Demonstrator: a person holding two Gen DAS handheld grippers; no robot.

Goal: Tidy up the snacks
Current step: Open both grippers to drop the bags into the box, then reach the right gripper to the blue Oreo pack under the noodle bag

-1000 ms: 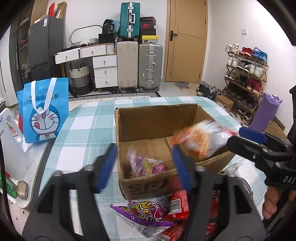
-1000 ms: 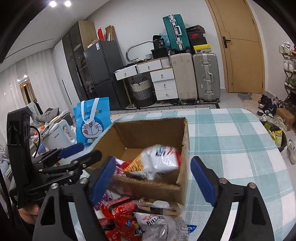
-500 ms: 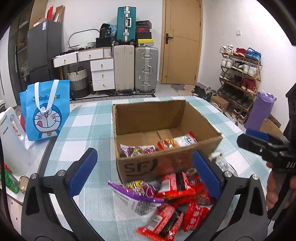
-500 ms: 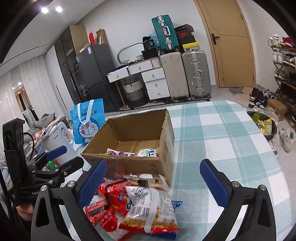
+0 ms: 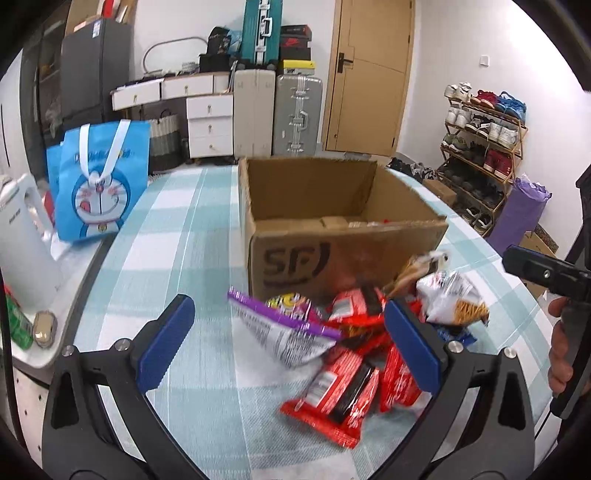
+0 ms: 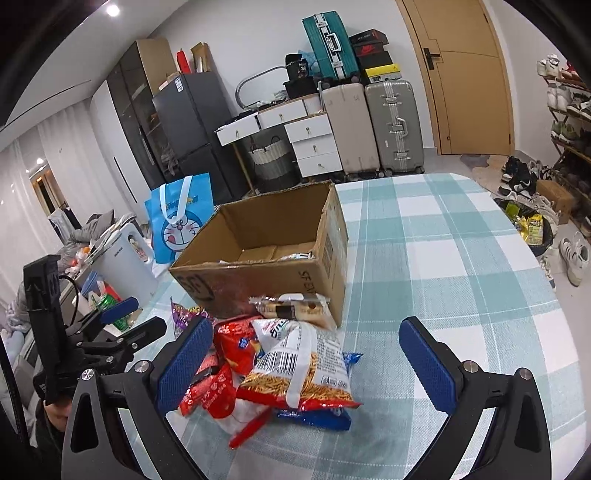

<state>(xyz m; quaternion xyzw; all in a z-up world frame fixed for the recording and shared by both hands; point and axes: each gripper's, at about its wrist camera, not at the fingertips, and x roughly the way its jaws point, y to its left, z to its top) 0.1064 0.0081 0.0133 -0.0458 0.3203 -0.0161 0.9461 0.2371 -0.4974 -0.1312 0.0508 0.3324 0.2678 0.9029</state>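
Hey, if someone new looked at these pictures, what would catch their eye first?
Probably the heap of bright snack packets on the checked table, just in front of the open cardboard box. Next, the blue cartoon bag standing left of the box.

White walls (image 5: 184,33) and a tan wooden door (image 5: 373,74) are seen at the back. Suitcases (image 5: 280,110) are stood against a white drawer unit (image 5: 210,125), beside a dark refrigerator (image 6: 188,122). A shoe rack (image 5: 480,147) is placed along the right wall. The table (image 6: 443,258) is covered with a teal checked cloth. Ceiling spotlights (image 6: 112,10) are lit.
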